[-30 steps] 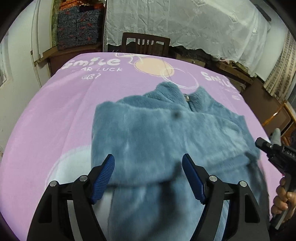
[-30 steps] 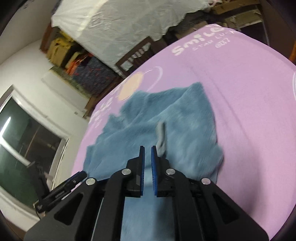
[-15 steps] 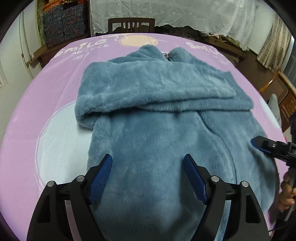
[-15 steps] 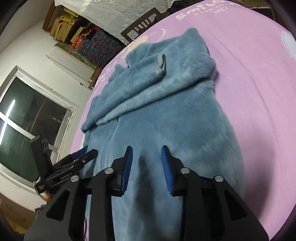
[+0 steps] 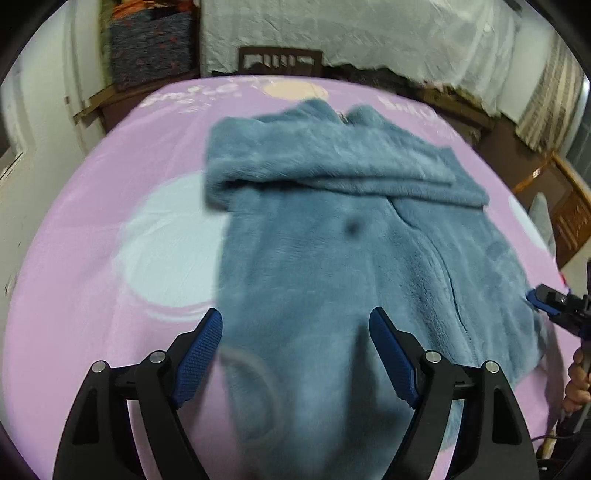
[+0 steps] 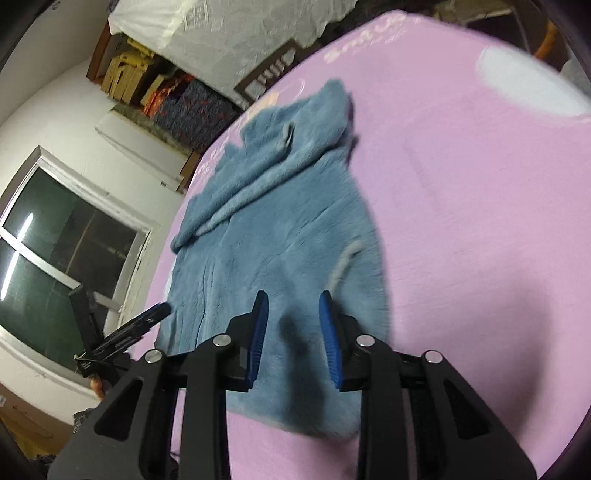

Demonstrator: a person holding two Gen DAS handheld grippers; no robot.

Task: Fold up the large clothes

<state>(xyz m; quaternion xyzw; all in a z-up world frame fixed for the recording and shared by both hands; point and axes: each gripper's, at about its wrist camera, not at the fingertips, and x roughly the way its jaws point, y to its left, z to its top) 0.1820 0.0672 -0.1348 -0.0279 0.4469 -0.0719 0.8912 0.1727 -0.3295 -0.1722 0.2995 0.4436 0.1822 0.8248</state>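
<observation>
A fluffy blue-grey jacket [image 5: 332,236] lies flat on the pink-covered table [image 5: 92,221], its sleeves folded across the chest near the collar. My left gripper [image 5: 295,332] hovers open over the jacket's near hem, fingers spread wide with nothing between them. In the right wrist view the same jacket [image 6: 280,229] stretches away toward the collar. My right gripper [image 6: 293,321] is open above the hem's right part, holding nothing. The left gripper [image 6: 147,321] shows at the jacket's left edge there, and the right gripper [image 5: 543,299] shows at the jacket's right edge in the left wrist view.
A wooden chair [image 5: 280,62] stands behind the table's far edge, below a white draped cloth [image 5: 351,29]. Patterned boxes [image 5: 147,44] are stacked at the back left. A window [image 6: 55,258] fills the left wall. A hand [image 5: 578,380] grips the right tool's handle.
Both grippers pulled back from the sleeve area toward the near hem. The right gripper went from shut to open, letting go of the folded sleeve. The left stayed open.
</observation>
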